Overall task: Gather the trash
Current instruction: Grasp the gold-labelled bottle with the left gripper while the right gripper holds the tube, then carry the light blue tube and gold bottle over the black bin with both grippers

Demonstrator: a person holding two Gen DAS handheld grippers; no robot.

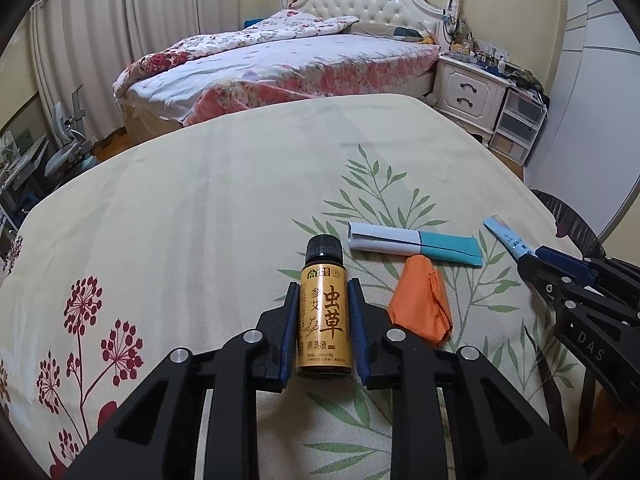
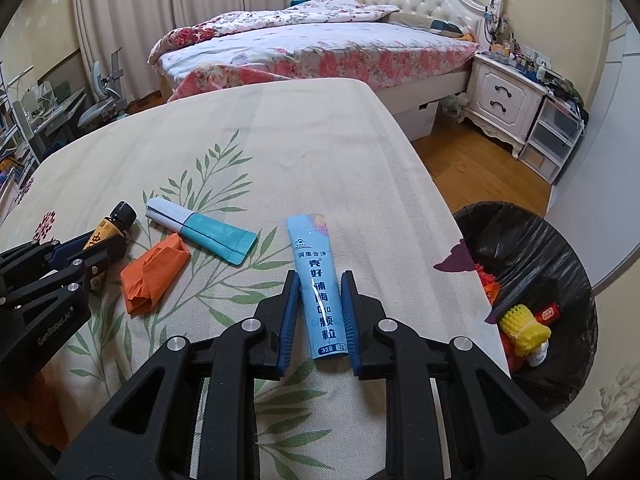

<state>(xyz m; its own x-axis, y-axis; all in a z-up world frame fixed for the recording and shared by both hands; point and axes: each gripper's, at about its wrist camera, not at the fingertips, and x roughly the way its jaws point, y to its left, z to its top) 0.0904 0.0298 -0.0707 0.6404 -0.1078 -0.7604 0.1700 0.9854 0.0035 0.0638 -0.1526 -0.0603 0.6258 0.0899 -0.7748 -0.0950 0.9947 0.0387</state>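
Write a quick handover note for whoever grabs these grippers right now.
Left gripper: shut on the small amber bottle.
Right gripper: shut on the light blue sachet.
Both items sit low over the tablecloth.
Still loose there: orange wrapper, teal-and-white packet.
Lined bin stands right of the table, some trash already inside.
Left: bin both held items, then those two.

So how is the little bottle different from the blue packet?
The little bottle is round, golden-brown, with a black screw cap; the blue packet is flat, light blue, with no cap. The bottle sits in the left tongs, the packet in the right tongs. Both carry printed Chinese writing, both are gripped, and both are over the leafy tablecloth.
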